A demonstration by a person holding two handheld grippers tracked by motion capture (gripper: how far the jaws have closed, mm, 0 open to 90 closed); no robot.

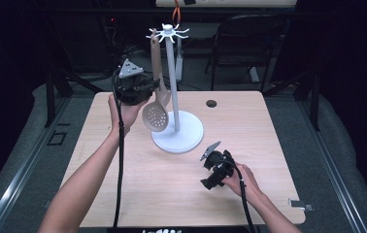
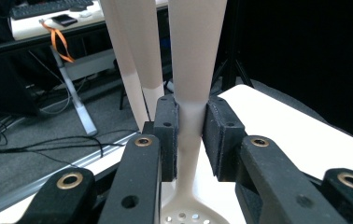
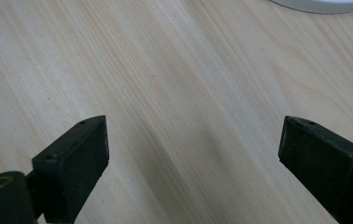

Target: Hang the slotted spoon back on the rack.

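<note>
From above, at the left of the high view, the left tool (image 1: pixel 148 90) is raised off the tabletop (image 1: pixel 123 189) and clamped on the handle of a beige slotted spoon (image 1: pixel 156 114). The spoon hangs with its perforated bowl down, its top end up among the hooks of a white utensil stand (image 1: pixel 175 82). Whether the handle's end is actually on a hook I cannot tell. The stand's thin pole rises just beside the spoon, and its round base sits under the bowl, so the pole and the crown of hooks are what stand in the way of any sideways move. The stand looks light and tall; a tug on a caught handle could tip it. The right tool (image 1: pixel 205 171) lies low near the front edge, well apart from the stand. Beyond the tabletop stands a dark chair (image 1: pixel 242 43).

Along the left gripper view, both pads press the spoon's narrow neck (image 2: pixel 189 135), just above the holes of the bowl. The spoon looks like smooth moulded plastic: light, fairly stiff, probably slippery. A hold this low leaves the long handle free to swing, so a firmer spot might be higher, where the handle widens. A second pale handle-like shape (image 2: pixel 135 60) rises behind it.

Down the right gripper view, the jaws stand wide apart with nothing between them, over bare wood, the stand's base rim (image 3: pixel 324 4) at the upper edge.
</note>
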